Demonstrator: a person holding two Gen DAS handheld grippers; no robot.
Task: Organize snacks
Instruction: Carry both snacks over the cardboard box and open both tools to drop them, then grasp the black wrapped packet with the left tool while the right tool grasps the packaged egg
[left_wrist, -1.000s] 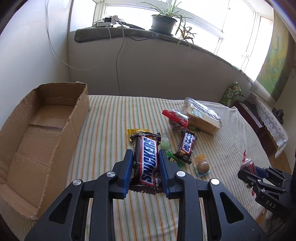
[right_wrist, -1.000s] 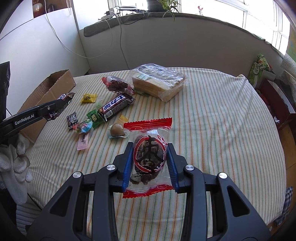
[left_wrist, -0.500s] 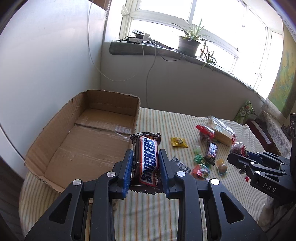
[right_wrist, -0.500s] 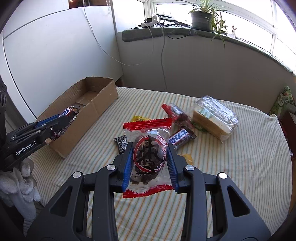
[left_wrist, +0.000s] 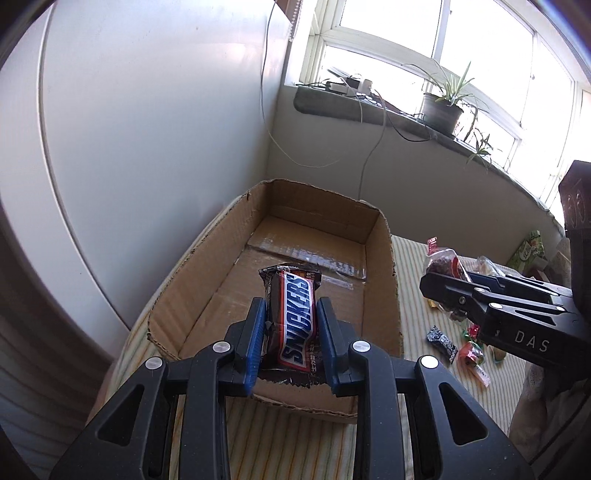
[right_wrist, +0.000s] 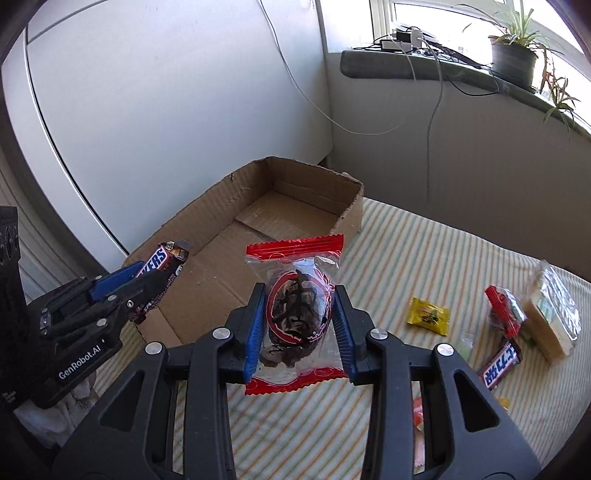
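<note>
My left gripper (left_wrist: 291, 314) is shut on a Snickers bar (left_wrist: 295, 317) and holds it over the near end of the open cardboard box (left_wrist: 380, 266), which looks empty. In the right wrist view the left gripper (right_wrist: 147, 275) and Snickers bar (right_wrist: 162, 258) sit at the box's (right_wrist: 351, 210) near left corner. My right gripper (right_wrist: 298, 310) is shut on a clear red-edged snack packet (right_wrist: 295, 314), held above the striped cloth just right of the box. It also shows in the left wrist view (left_wrist: 439, 277).
Loose snacks lie on the striped tablecloth (right_wrist: 406, 258) to the right: a yellow candy (right_wrist: 428, 315), a second Snickers bar (right_wrist: 500, 365), a red packet (right_wrist: 504, 312) and a wrapped sandwich pack (right_wrist: 554, 317). A white wall stands left of the box. A windowsill with a plant (left_wrist: 443, 107) is behind.
Both grippers have swung left with their snacks. The left one now holds the Snickers over the box; the right one has come up beside the box.
</note>
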